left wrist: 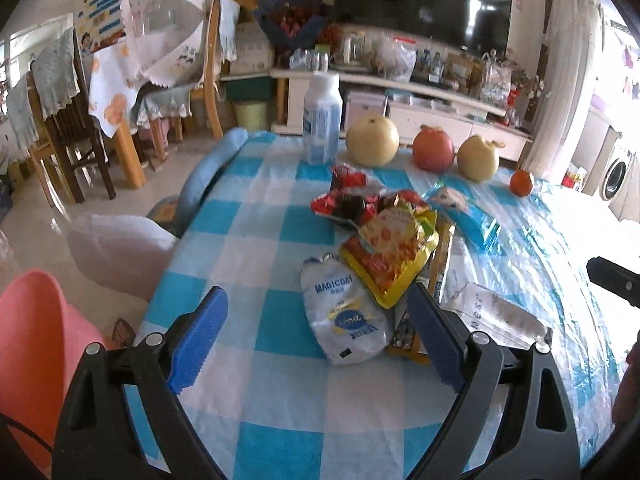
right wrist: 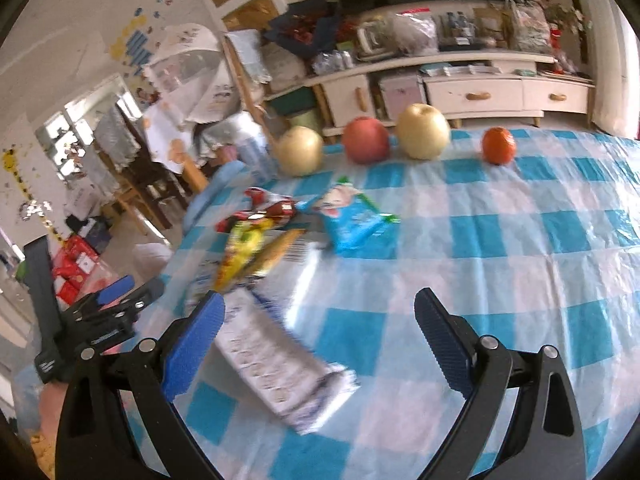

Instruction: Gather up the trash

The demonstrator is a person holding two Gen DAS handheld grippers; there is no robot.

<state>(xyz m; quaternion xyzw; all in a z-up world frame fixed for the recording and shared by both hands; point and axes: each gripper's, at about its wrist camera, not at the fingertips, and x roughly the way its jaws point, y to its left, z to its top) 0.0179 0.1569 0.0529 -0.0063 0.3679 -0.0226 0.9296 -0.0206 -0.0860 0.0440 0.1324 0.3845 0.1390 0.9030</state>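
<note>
Left gripper (left wrist: 318,334): jaws spread wide, empty, low centre of left view, straddling white MAGICDAY wrapper (left wrist: 344,316).
Right gripper (right wrist: 320,340): jaws apart, empty, over a flat white packet (right wrist: 280,368).
Risk: blue pad (left wrist: 434,340) touching the yellow snack bag (left wrist: 390,258); likely snagging 2 wrappers or bunching the checked tablecloth (left wrist: 248,216).
Trash: crumpled, glossy, overlapping heap, mid-frame.
Fruit (left wrist: 372,141): 4 pieces, upper centre, not trash.
</note>
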